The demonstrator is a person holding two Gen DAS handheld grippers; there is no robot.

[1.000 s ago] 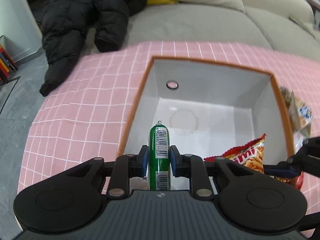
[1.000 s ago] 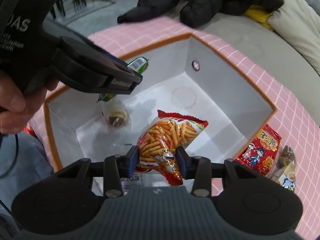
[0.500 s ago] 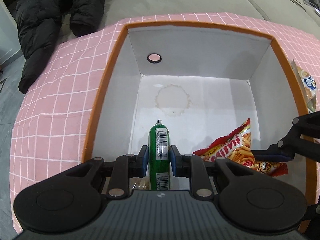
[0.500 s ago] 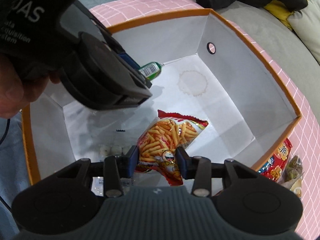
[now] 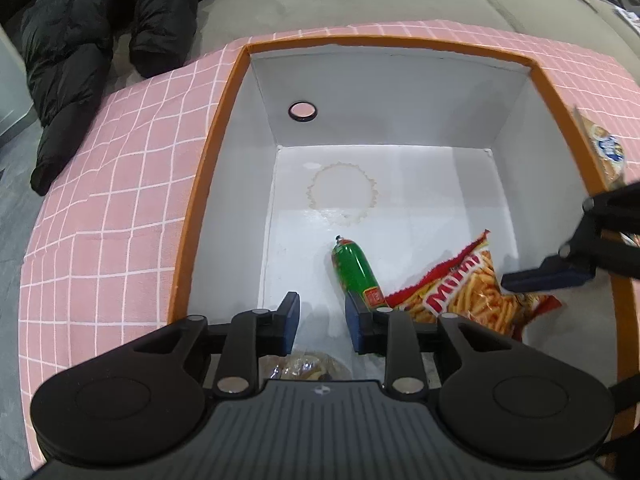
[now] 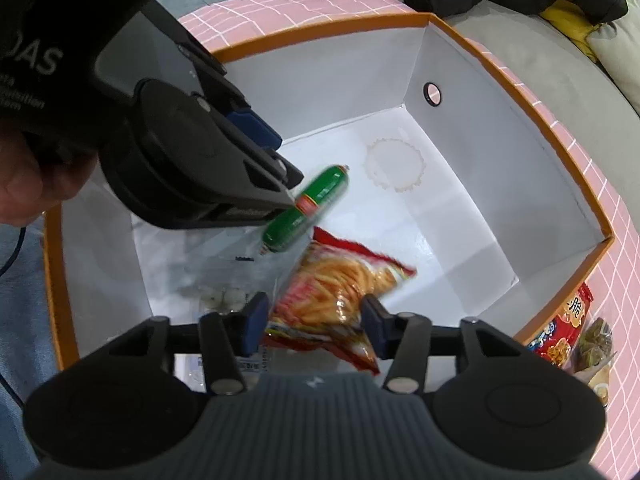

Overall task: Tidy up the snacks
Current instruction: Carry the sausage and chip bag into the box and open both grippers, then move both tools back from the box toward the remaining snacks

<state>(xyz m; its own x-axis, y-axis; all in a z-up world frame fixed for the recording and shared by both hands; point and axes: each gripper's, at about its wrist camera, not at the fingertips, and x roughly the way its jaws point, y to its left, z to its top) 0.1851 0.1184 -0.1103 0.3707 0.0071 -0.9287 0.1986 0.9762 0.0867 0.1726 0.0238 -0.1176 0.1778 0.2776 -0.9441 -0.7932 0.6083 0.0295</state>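
Inside the white box [image 5: 400,96], the green sausage [image 5: 355,270] and the red chip bag [image 6: 340,292] sit by each other. The left claw [image 5: 322,320] and right claw [image 6: 312,320] both gape apart, gripping nothing.

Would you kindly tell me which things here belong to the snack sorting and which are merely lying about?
Belonging to the job:
green sausage stick
fries packet
white box
red snack packet outside the box

Lying about:
black jacket
sofa
yellow cushion
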